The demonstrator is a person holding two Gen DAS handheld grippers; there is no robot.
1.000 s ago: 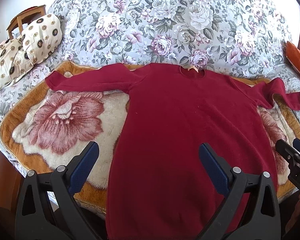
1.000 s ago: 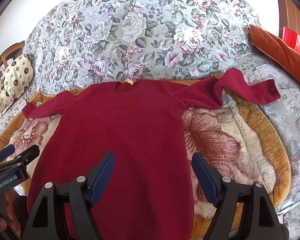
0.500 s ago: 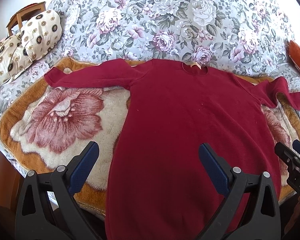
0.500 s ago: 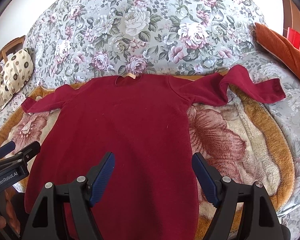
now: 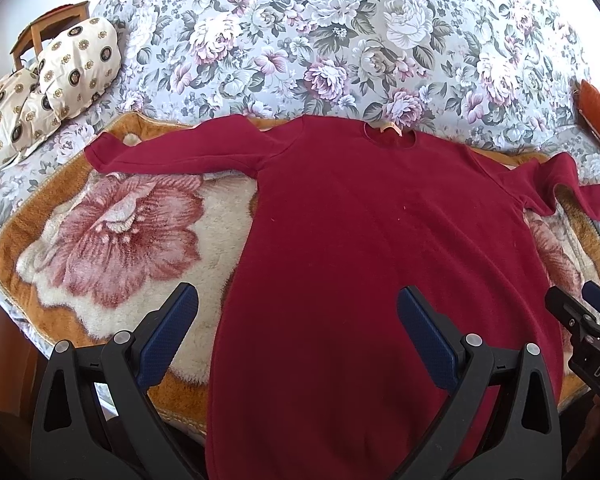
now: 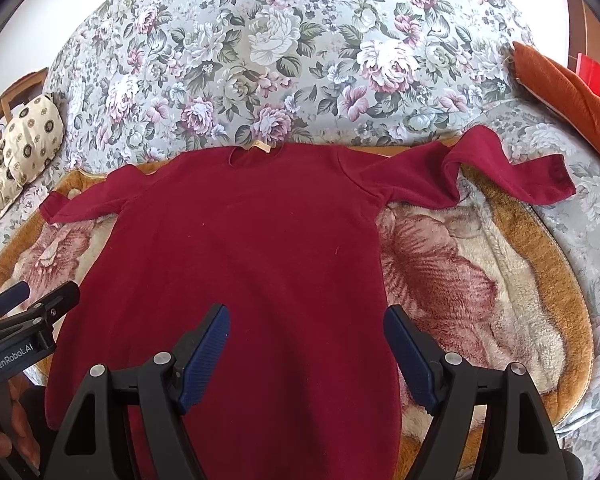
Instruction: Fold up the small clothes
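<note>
Dark red long-sleeved garment (image 5: pixel 364 248) lies flat, front up, on a plush blanket (image 5: pixel 112 240) w/ a big pink flower print and orange border; neck hole at the far end, hem toward the cameras. One sleeve (image 5: pixel 172 152) stretches straight out; the other sleeve (image 6: pixel 492 172) is kinked and twisted, cuff reaching onto the floral bedspread (image 6: pixel 284 48).

Left gripper (image 5: pixel 296 328) – jaws spread wide, holding nothing, hovering over the garment's lower edge. Right gripper (image 6: pixel 306 344) – likewise released, empty, above the lower body of the cloth.

Patterned cream pillows (image 5: pixel 40 88) at one side, an orange cushion (image 6: pixel 568 92) at the other.
</note>
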